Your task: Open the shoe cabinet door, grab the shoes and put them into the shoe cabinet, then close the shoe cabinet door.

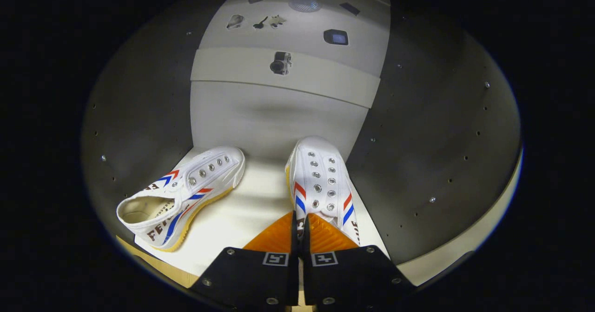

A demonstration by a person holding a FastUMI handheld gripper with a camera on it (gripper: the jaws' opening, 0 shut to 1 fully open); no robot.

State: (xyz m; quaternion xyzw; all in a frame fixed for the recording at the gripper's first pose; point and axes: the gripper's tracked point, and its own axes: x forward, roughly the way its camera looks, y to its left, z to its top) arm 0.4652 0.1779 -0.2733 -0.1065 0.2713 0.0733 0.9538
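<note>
Fingers (297, 219) pinch right shoe (320, 177) (seemingly).

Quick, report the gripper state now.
Gripper: fingers nearly together, pinched on the heel edge of the right-hand shoe, inside the shoe cabinet. The other shoe lies to its left, untouched.

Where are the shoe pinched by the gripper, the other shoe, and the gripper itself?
Held shoe (320, 172): gripper view, on its eyelet-lined tongue, just ahead of the fingers.
Loose shoe (204, 182): gripper view, on its upper.
Gripper (299, 226): gripper view, midway between fingertips, closed on the held shoe's collar.
</note>
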